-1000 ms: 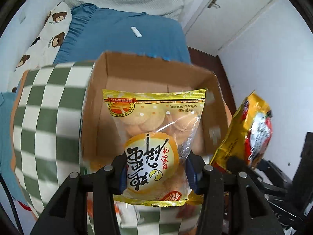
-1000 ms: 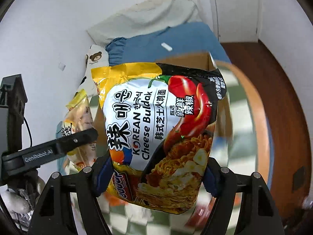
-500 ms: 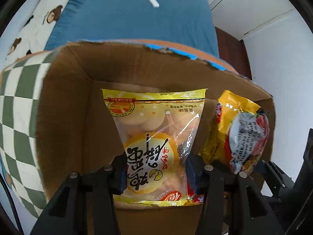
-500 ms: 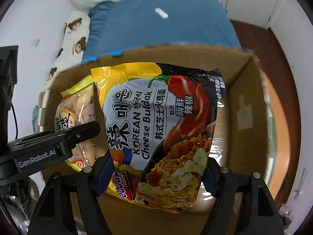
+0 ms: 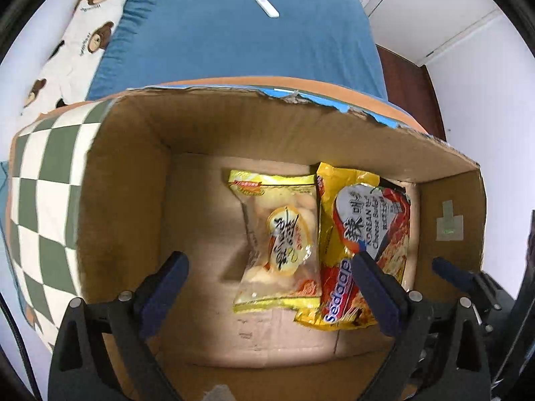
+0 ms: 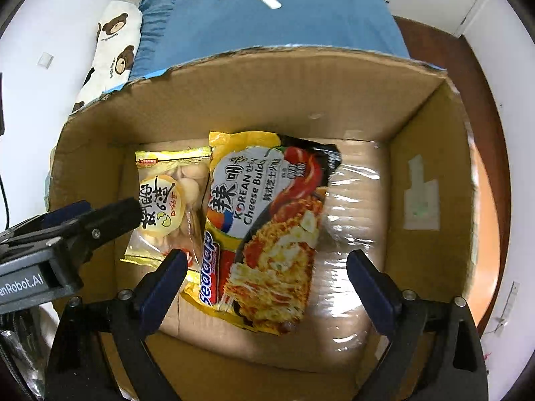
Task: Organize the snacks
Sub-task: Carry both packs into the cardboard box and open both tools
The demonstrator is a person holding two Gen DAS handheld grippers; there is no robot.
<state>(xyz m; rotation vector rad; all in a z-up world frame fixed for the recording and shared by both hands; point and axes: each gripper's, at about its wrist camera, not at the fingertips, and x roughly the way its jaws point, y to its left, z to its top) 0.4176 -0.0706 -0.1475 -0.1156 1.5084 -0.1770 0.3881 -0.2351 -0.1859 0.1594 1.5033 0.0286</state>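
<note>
Left wrist: left gripper downward, opening | right gripper likewise, seemingly

Lower edge of noodle packet hidden behind a blue-padded finger, biscuit bag partly covered by black gripper arm at left, cardboard box near wall cut off at the frame's bottom.

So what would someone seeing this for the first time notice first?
Two bright packets lying side by side on the floor of the cardboard box: the noodle packet and, at its left, the biscuit bag. Behind the box, a blue bed.
</note>
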